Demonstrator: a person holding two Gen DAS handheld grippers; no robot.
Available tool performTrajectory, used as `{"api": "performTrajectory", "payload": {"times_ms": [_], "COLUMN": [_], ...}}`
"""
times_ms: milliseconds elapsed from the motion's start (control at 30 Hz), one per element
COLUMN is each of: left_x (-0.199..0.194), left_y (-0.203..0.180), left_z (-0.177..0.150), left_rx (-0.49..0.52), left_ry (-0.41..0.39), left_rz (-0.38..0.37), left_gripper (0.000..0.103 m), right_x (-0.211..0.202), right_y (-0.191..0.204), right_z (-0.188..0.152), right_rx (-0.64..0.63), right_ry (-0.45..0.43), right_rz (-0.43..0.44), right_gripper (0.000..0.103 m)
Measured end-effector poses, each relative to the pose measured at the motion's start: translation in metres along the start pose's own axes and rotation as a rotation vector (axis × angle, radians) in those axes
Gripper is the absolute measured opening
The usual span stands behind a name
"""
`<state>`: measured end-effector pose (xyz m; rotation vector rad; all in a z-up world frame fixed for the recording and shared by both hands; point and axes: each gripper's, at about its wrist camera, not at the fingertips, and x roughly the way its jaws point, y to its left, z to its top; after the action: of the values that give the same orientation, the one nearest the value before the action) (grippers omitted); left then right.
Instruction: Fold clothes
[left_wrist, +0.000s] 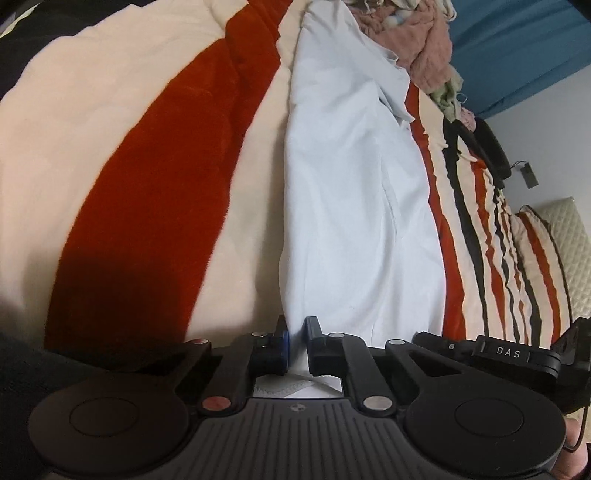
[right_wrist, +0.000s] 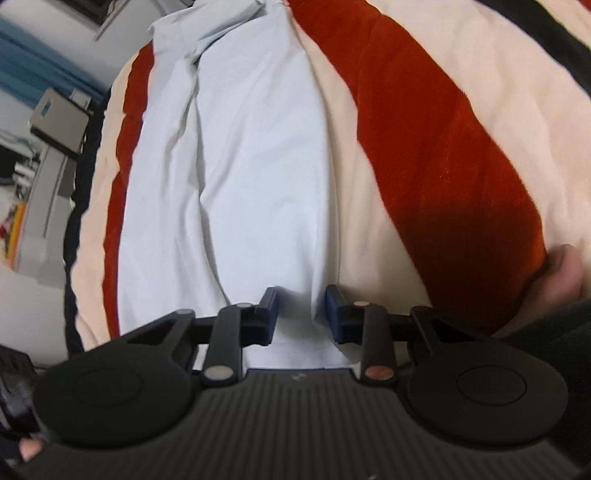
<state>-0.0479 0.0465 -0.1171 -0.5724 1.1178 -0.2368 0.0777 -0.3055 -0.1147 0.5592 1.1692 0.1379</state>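
Observation:
A pale blue-white garment (left_wrist: 347, 192) lies stretched lengthwise on a striped blanket (left_wrist: 159, 155). My left gripper (left_wrist: 295, 330) is shut on the garment's near edge, with cloth pinched between its blue pads. In the right wrist view the same garment (right_wrist: 236, 166) runs away from me, with a fold down its middle. My right gripper (right_wrist: 301, 301) is open, its fingers straddling the garment's near edge. Cloth lies between the fingers, which do not press on it.
A pile of pink and green clothes (left_wrist: 424, 48) lies at the garment's far end. Dark straps (left_wrist: 480, 144) lie on the blanket at the right. A grey cabinet (right_wrist: 55, 155) stands beyond the bed's left edge. A hand (right_wrist: 557, 280) rests at right.

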Motion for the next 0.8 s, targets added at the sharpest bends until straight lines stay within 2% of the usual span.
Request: {"api": "performTrajectory", "payload": {"times_ms": [133,200,300,367,433,467,500,533,567,600,633,700,800], "left_x": [0.005,0.008,0.013,0.017,0.016,0.015,0.013,0.011,0.008,0.006,0.001,-0.013,-0.048], "left_y": [-0.002,-0.004,-0.007,-0.009,-0.01,-0.01,-0.009,-0.009,-0.008,-0.007,-0.005,0.0,-0.002], "left_z": [0.002,0.003,0.003,0.002,0.0,-0.001,0.0,0.0,0.0,0.0,0.003,0.008,0.018], "left_rx": [0.011,0.021,0.047,0.065,0.07,0.073,0.064,0.055,0.046,0.037,0.01,-0.048,-0.084], "left_ry": [0.021,0.037,0.076,0.111,0.113,0.114,0.11,0.105,0.101,0.097,0.094,0.075,-0.009], "left_rz": [0.03,0.036,0.029,0.02,0.028,0.031,0.017,0.003,-0.011,-0.026,-0.055,-0.121,-0.212], "left_gripper": [0.028,0.032,0.041,0.04,0.034,0.025,0.021,0.015,0.012,0.012,0.011,0.01,0.009], "right_x": [0.005,0.008,0.016,0.02,0.026,0.025,0.024,0.021,0.017,0.011,0.003,-0.013,-0.043], "right_y": [0.002,0.005,0.012,0.011,0.017,0.02,0.023,0.026,0.029,0.031,0.032,0.034,0.029], "right_z": [0.001,0.0,0.001,-0.001,-0.003,-0.005,-0.008,-0.011,-0.014,-0.019,-0.024,-0.035,-0.035], "right_rx": [0.012,-0.009,-0.051,-0.087,-0.135,-0.154,-0.173,-0.191,-0.208,-0.224,-0.234,-0.251,-0.199], "right_ry": [-0.017,-0.015,0.031,0.086,0.146,0.15,0.151,0.139,0.126,0.105,0.072,0.005,-0.098], "right_rz": [-0.082,-0.11,-0.126,-0.112,-0.099,-0.103,-0.106,-0.102,-0.097,-0.086,-0.083,-0.073,0.011], "right_gripper": [0.033,0.035,0.047,0.062,0.063,0.062,0.061,0.052,0.037,0.03,0.014,0.011,0.01]}}
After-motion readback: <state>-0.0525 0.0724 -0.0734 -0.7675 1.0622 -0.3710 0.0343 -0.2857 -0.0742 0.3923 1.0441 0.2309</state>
